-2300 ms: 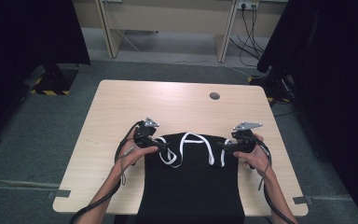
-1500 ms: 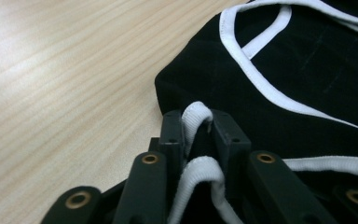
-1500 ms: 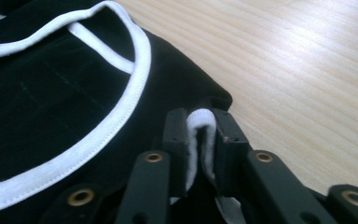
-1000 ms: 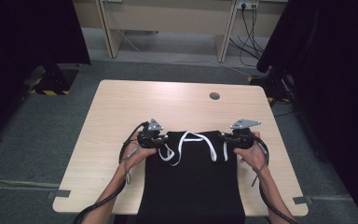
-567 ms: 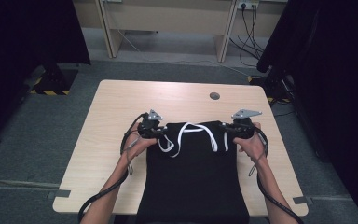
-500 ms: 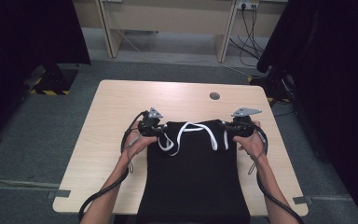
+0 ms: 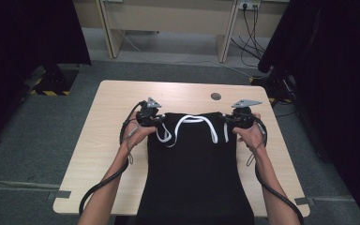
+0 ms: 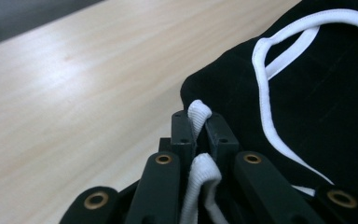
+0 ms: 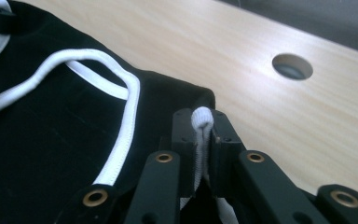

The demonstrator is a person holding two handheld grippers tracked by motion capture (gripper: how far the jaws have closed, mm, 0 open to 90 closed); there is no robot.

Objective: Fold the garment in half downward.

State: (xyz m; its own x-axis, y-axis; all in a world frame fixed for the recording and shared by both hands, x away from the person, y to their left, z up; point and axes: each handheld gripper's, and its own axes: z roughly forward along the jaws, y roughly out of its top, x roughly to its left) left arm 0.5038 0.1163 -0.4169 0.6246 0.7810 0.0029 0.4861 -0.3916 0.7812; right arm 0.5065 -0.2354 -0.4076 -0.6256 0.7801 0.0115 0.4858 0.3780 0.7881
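2 grippers pinch a white cord on a black garment
Left gripper [image 8: 198, 128] and right gripper [image 9: 200, 126] each clamp the white cord [image 7: 191, 120] between their fingers, at the black garment [image 7: 194, 173]'s top corners.

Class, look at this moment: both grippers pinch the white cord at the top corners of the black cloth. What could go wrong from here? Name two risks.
1. Each gripper, left and right, pinches only a thin fold of white cord, so it might slip out under tension.
2. Much of the black cloth hangs over the near table edge; its weight may drag it off if a grip fails.
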